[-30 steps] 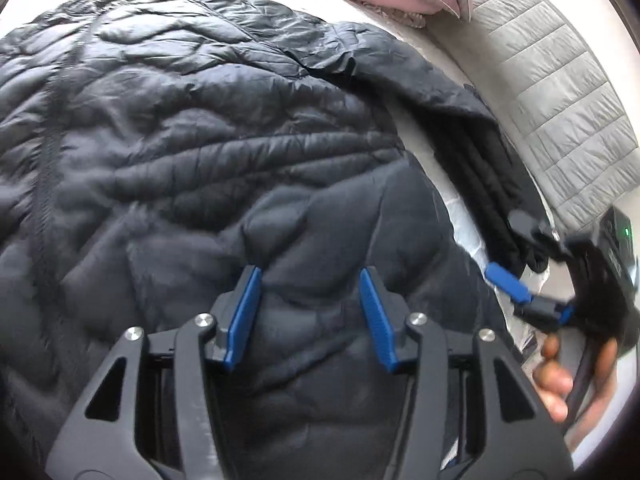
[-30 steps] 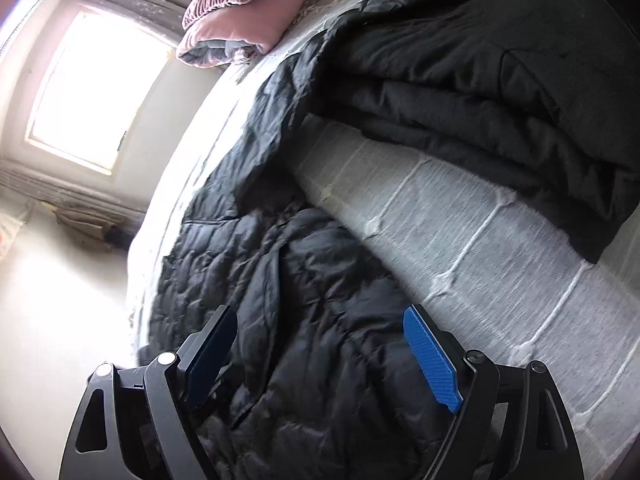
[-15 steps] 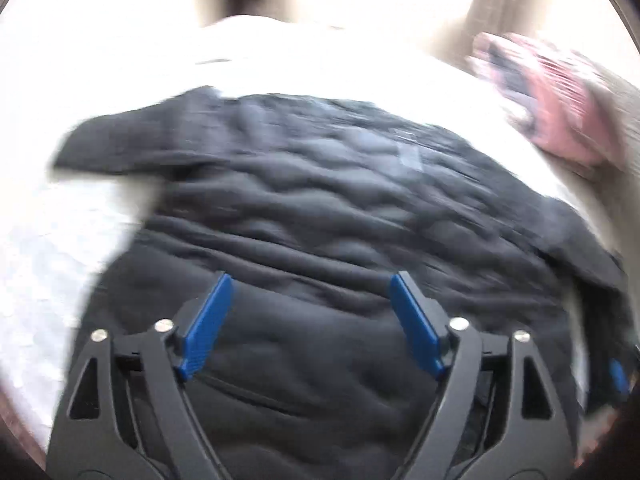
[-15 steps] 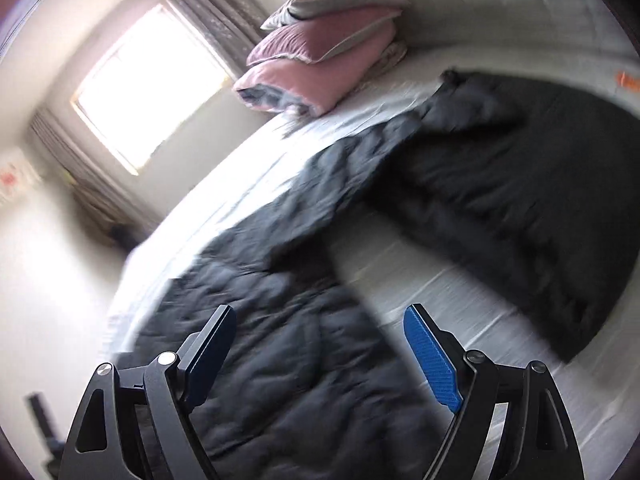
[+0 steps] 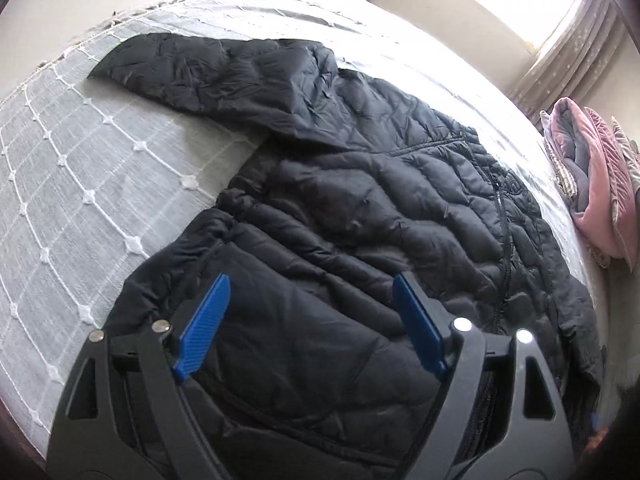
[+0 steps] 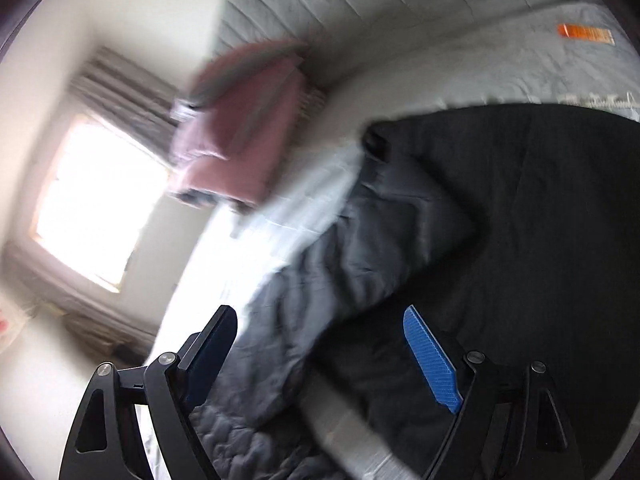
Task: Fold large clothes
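Grey quilted bedding with a white stitched diamond pattern covers the bed (image 5: 80, 184) that carries everything, and a bright window lights the far wall.

Nearest the left wrist camera, the left gripper (image 5: 308, 320) hangs over the near hem of the black puffer jacket (image 5: 360, 200). Its blue pads stand wide apart with only the fabric below them, nothing pinched. A second ago those pads were much closer together over the jacket's quilting; the jaws have just been opening, and no cloth is between them now. The view has also swung round, so the whole garment shows where before only its body filled the frame.

The jacket lies spread flat along the bed, zip running up its right half, one sleeve (image 5: 208, 68) thrown out toward the far left corner of the bedspread. Beyond it, at the far right edge, sits a pile of pink bedding (image 5: 596, 184).

The right gripper (image 6: 320, 344) is likewise spread and empty, as it was a second ago, though its picture is now heavily blurred. Under it lies the jacket's other sleeve, and just to the right a second dark garment (image 6: 540, 240) spreads over the bed toward the padded headboard (image 6: 380, 8). An orange tag (image 6: 586, 33) lies near the far right corner.

Judging from this, a released hold and a fresh overview suggest the jacket is laid out but not yet folded; the outflung sleeve looks like the likely next grasp.
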The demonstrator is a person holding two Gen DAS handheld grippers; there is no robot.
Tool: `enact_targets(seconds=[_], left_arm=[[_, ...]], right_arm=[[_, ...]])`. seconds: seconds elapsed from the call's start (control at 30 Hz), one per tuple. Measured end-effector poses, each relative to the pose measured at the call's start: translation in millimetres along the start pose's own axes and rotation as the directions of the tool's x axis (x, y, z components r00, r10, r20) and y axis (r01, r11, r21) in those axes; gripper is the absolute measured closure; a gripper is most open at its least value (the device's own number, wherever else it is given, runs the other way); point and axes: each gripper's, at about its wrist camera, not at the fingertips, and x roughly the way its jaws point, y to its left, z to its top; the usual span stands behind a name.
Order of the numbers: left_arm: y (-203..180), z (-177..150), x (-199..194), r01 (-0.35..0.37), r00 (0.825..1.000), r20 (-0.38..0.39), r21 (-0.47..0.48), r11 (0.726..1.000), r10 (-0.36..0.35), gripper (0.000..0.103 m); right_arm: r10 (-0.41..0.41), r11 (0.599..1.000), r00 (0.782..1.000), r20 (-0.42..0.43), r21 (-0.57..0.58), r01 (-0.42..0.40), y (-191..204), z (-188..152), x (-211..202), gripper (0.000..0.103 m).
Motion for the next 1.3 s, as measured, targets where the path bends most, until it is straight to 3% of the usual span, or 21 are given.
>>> enact_targets(seconds=[0.1, 0.17, 0.23, 0.37, 0.43, 0.53, 0.67, 0.77, 0.8, 0.93, 1.03, 1.13, 1.23, 1.3], left_arm=[[0, 0, 0, 0.025, 1.0, -0.018, -0.008, 1.0, -0.025, 0.02], [0, 1, 1, 0.03, 0.999, -0.024, -0.01, 1.0, -0.03, 0.02], [0, 1, 0, 0.023, 1.0, -0.01, -0.003, 1.0, -0.023, 0.02], [1, 5, -2, -0.016, 1.0, 0.018, 0.033, 0.999, 0.015, 0.02], [9, 9, -1, -0.007, 1.0, 0.007, 0.001, 1.0, 0.007, 0.02], [22, 14, -1, 0.0, 1.0, 0.0, -0.055, 0.998, 0.0, 0.02], [31, 18, -4, -0.019, 1.0, 0.004, -0.081, 0.997, 0.019, 0.02], [36, 19, -2, 0.004, 1.0, -0.025, -0.107, 0.994, -0.007, 0.02], [37, 19, -2, 0.009, 1.0, -0.028, -0.109, 0.994, -0.013, 0.02], [42, 22, -3, 0.026, 0.999, -0.033, -0.129, 0.991, -0.03, 0.02], [48, 24, 0, 0.043, 0.998, -0.049, -0.15, 0.988, -0.05, 0.02], [53, 26, 4, 0.053, 0.995, -0.072, -0.172, 0.984, -0.067, 0.02], [57, 27, 8, 0.057, 0.993, -0.094, -0.188, 0.981, -0.075, 0.02], [57, 27, 8, 0.063, 0.992, -0.099, -0.187, 0.98, -0.083, 0.02]], right_arm=[[-0.099, 0.99, 0.992, -0.074, 0.089, 0.106, -12, 8, 29, 0.018], [-0.151, 0.983, 0.987, -0.046, 0.096, 0.155, -13, 9, 38, 0.018], [-0.159, 0.985, 0.987, -0.002, 0.072, 0.158, -5, 17, 48, 0.025], [-0.173, 0.983, 0.985, -0.012, 0.051, 0.174, 7, 29, 79, 0.094], [-0.205, 0.978, 0.979, -0.007, 0.041, 0.206, 15, 31, 85, 0.095], [-0.157, 0.986, 0.983, 0.094, -0.047, 0.162, 53, 29, 69, 0.096], [0.024, 0.965, 0.978, 0.205, -0.262, 0.032, 140, 16, 28, 0.096], [0.24, 0.892, 0.957, 0.165, -0.427, -0.15, 210, -13, 6, 0.096], [0.3, 0.85, 0.945, 0.13, -0.487, -0.203, 235, -30, 1, 0.096], [0.388, 0.689, 0.922, -0.022, -0.657, -0.306, 314, -113, 11, 0.096], [0.348, 0.592, 0.928, -0.132, -0.737, -0.326, 350, -185, 42, 0.096], [0.277, 0.528, 0.937, -0.212, -0.782, -0.332, 364, -247, 79, 0.096], [0.136, 0.449, 0.958, -0.253, -0.846, -0.287, 355, -311, 123, 0.095], [0.015, 0.368, 0.962, -0.274, -0.893, -0.26, 344, -352, 158, 0.095]])
